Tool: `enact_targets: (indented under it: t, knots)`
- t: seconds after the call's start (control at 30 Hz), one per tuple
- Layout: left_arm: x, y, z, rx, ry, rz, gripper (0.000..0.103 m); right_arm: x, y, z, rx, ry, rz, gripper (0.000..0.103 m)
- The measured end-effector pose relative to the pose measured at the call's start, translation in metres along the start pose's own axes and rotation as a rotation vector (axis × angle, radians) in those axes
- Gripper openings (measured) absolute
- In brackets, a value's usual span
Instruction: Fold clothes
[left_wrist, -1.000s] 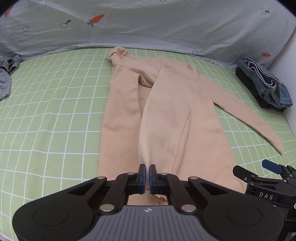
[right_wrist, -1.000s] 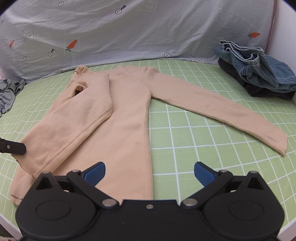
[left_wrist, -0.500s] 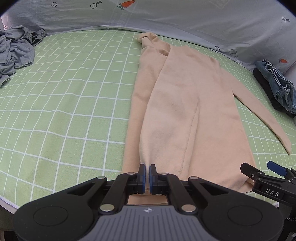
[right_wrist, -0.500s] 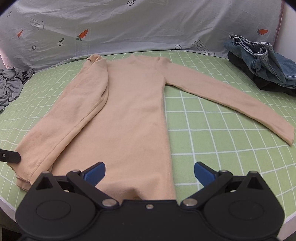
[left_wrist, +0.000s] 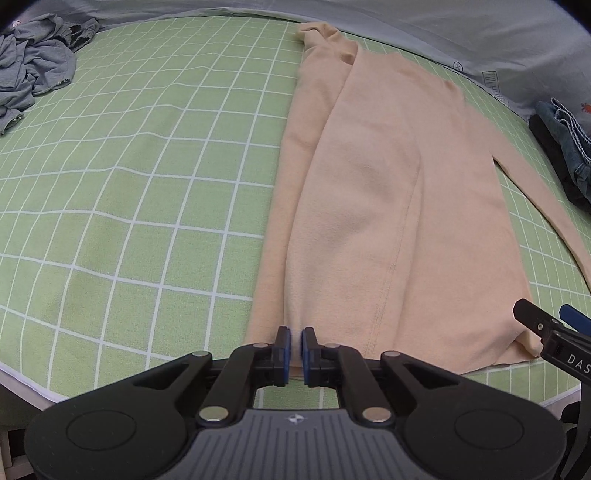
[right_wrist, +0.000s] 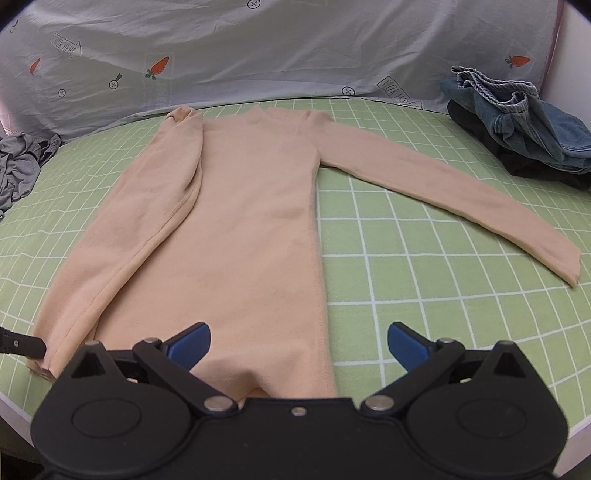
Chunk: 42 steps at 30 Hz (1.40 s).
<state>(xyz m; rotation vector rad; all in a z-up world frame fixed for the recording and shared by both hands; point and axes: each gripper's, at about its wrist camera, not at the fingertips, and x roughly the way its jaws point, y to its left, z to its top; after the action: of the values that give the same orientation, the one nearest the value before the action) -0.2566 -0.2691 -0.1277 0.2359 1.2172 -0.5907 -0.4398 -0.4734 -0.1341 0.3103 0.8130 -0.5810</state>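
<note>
Fingers of the left gripper are clenched on the cuff of the peach sweater at the near bed edge, a grip only the left wrist view shows closely. The right gripper hangs released over the hem. The right wrist view alone shows the other sleeve spread across the green checked sheet. Folded jeans lie far right, grey clothes far left.

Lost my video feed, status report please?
Left gripper shut on peach sweater cuff. Right gripper open over hem. Left sleeve folded in, right sleeve still out. Nothing obstructing.
</note>
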Motion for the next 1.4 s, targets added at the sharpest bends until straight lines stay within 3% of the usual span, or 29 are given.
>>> enact_targets:
  t: [0.43, 0.77, 1.17, 1.4]
  knots:
    - [-0.013, -0.006, 0.032, 0.043, -0.048, 0.068, 0.034, 0.016, -0.006, 0.028, 0.034, -0.039, -0.007, 0.103]
    - [0.0, -0.015, 0.079, 0.061, -0.073, 0.07, 0.042, 0.046, -0.038, 0.056, 0.137, -0.051, -0.085, 0.103]
    - [0.054, -0.032, 0.17, 0.112, -0.039, 0.079, 0.049, 0.094, -0.137, 0.084, 0.435, -0.086, -0.36, 0.103]
    - [0.093, -0.046, 0.208, 0.158, -0.008, 0.101, 0.055, 0.11, -0.196, 0.085, 0.528, -0.088, -0.549, 0.103]
